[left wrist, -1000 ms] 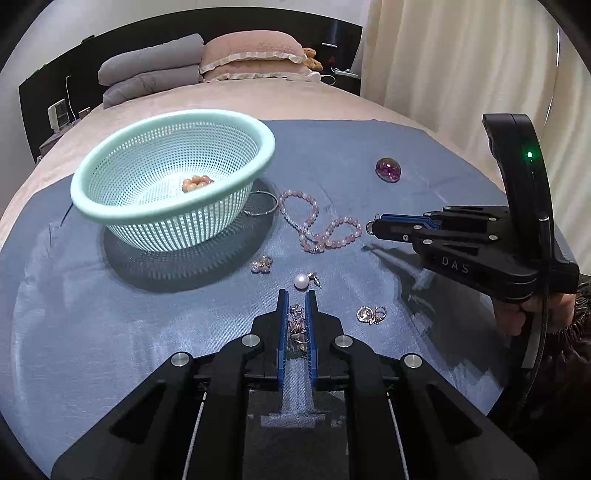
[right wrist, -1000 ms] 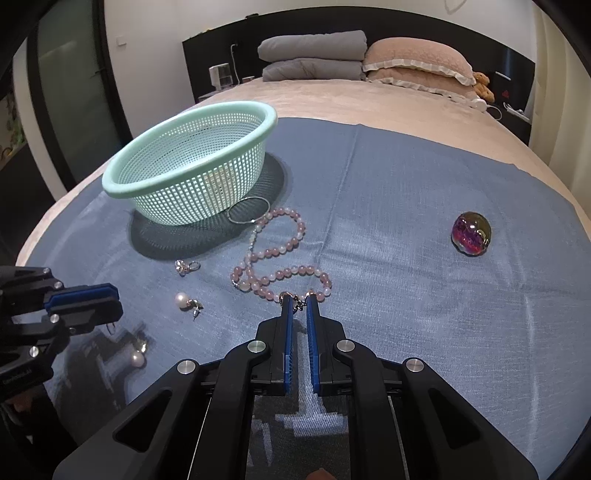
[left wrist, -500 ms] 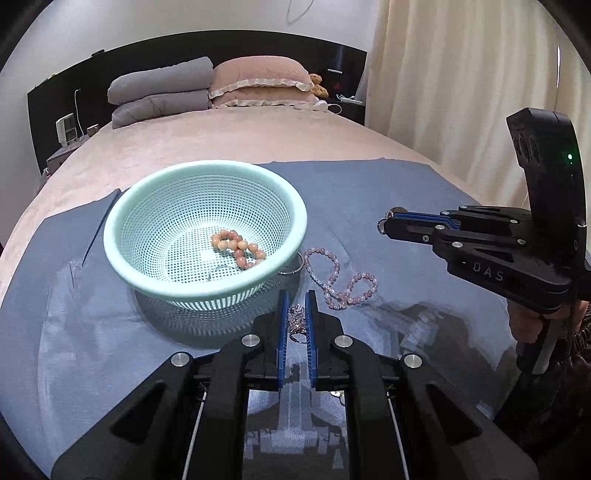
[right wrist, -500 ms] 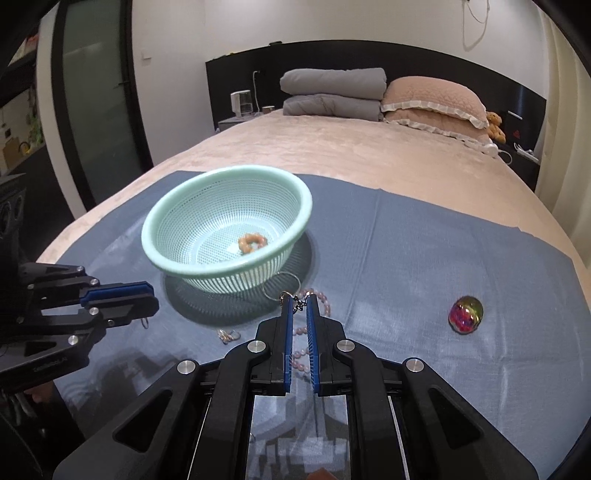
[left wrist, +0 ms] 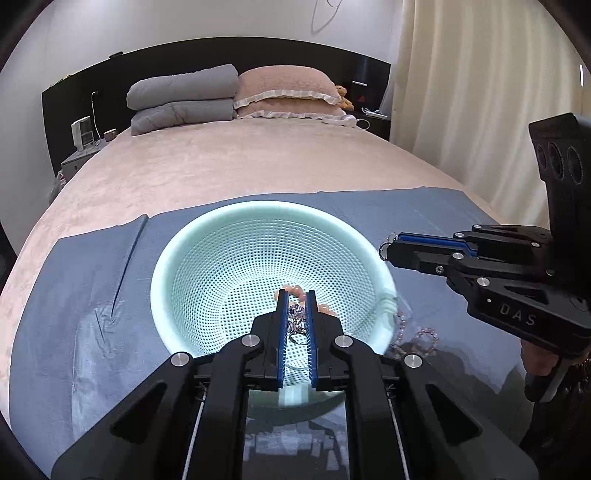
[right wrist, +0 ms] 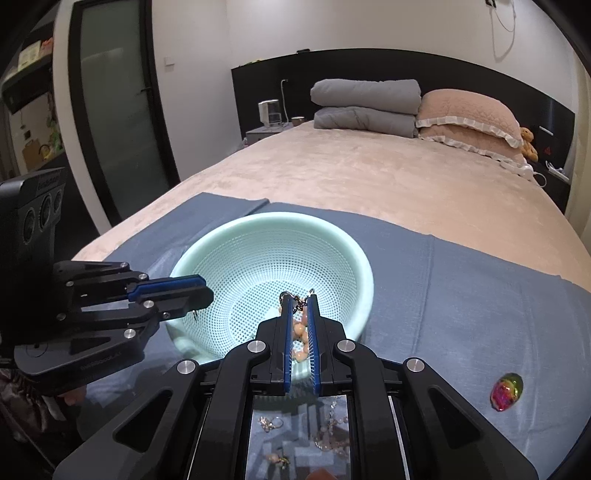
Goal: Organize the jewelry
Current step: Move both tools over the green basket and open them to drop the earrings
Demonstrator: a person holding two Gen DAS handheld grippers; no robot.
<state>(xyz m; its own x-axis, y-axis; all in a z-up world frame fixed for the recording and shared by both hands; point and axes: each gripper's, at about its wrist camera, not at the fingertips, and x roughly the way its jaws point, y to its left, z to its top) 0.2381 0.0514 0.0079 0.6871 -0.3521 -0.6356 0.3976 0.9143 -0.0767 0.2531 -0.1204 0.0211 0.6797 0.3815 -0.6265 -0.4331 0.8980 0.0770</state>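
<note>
Both tools lifted off the blue cloth: left tool (left wrist: 295, 314) pinching silver trinkets (left wrist: 296, 320), right tool (right wrist: 298, 301) clamping the necklace clasp (right wrist: 300, 300), both above the basket (left wrist: 192, 251), presumably to drop them in.

A bed (left wrist: 258, 166) covered in a beige plush spread fills the room, backed by a black headboard (right wrist: 369, 70) against a white wall (left wrist: 184, 26). Two folded grey quilts (left wrist: 183, 98) and a frilled pink pillow (right wrist: 467, 118) lie at its head. Cream curtains (left wrist: 480, 92) hang on one side; a frosted glass door (right wrist: 118, 110) stands on the other.
</note>
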